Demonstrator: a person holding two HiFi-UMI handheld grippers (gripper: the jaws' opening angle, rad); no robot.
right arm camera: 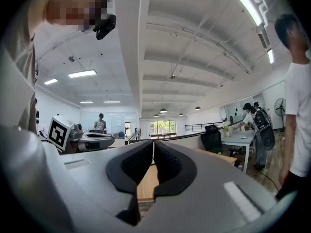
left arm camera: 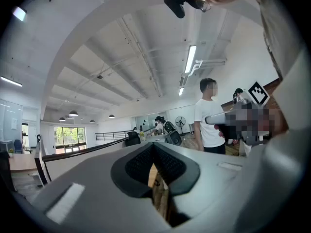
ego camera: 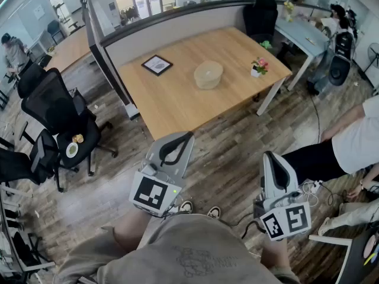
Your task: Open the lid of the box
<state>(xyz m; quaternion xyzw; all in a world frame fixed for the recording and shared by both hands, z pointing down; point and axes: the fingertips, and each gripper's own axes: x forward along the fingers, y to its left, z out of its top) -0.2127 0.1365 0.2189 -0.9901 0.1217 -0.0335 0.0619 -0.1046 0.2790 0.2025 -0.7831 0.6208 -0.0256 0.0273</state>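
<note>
Left gripper, right gripper hovering lower frame, jaws clenched, empty. Lidded box sitting upper center on table, contents hidden, well apart from edges.

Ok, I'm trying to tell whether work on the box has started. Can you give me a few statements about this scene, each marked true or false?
1. The round box stands on the wooden table, between the picture frame and the flower pot. True.
2. The left tool is gripping the box. False: it is shut on nothing and held near the person's body, well away from the table.
3. The right tool has its jaws together with nothing between them. True.
4. The flower pot stands on the floor beside the table. False: it stands on the tabletop, near the right corner.
</note>
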